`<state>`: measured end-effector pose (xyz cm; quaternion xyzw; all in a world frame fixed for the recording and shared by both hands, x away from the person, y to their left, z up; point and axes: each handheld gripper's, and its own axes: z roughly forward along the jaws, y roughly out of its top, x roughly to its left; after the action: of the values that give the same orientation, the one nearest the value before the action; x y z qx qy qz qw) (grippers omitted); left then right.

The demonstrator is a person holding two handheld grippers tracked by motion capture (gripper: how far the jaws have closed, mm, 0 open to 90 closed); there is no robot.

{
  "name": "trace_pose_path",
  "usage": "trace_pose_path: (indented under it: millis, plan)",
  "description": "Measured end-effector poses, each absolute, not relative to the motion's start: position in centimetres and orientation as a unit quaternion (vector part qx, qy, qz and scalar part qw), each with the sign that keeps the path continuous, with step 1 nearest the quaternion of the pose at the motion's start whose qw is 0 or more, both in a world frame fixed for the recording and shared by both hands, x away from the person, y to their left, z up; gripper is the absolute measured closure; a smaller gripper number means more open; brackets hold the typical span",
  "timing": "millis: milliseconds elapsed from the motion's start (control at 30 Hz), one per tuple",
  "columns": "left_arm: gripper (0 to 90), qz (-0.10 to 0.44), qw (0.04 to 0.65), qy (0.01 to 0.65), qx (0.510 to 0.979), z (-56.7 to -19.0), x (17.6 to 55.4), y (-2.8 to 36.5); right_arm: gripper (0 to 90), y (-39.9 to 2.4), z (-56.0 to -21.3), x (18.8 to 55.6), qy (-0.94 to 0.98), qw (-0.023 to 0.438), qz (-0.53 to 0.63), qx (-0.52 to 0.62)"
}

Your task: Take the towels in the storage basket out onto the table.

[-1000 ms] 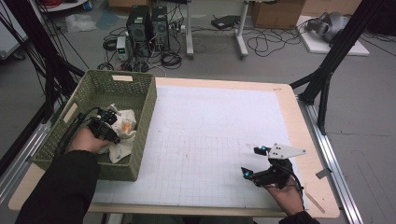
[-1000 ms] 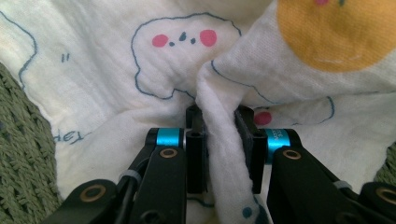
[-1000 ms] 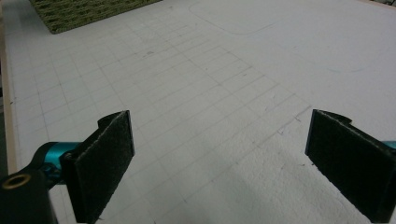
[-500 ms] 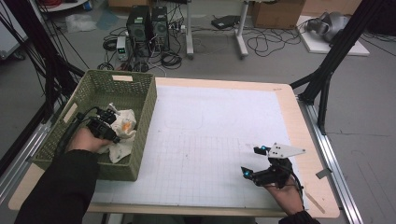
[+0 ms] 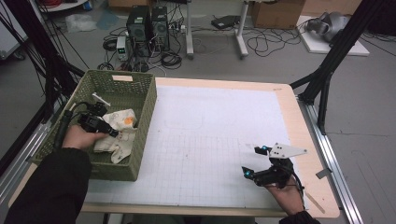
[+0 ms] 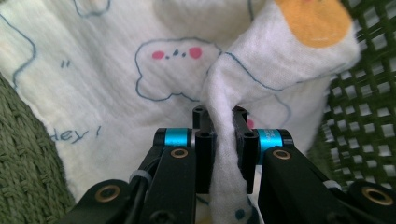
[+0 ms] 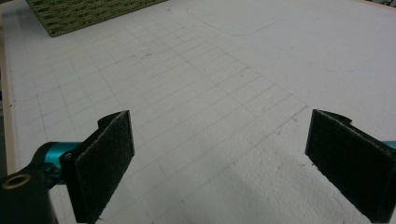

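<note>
- High view: the left gripper pinches the printed cloth inside the green basket at the table's left edge.
- Left gripper view: its jaws have just been closing and now clamp a thin fold, which could slip free when lifted.
- Right gripper view: the right gripper gapes wide over the white mat.

The left gripper is held low at the left, the sleeved forearm entering from the bottom edge. Its jaws have just been closing and are pinched on a fold of fabric. The right gripper is held level at the right, jaws spread wide with nothing between.
</note>
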<state>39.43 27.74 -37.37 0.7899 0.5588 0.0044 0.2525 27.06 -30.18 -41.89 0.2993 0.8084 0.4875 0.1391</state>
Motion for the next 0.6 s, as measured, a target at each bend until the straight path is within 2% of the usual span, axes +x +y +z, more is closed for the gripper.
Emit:
trace_pose_path:
  millis: [600]
  plan:
    - [82.2, -0.019, 0.397, 0.558, 0.729, -35.3, 37.5, 31.0, 7.1, -30.3, -41.8, 27.0, 0.806, 0.139, 0.491, 0.299]
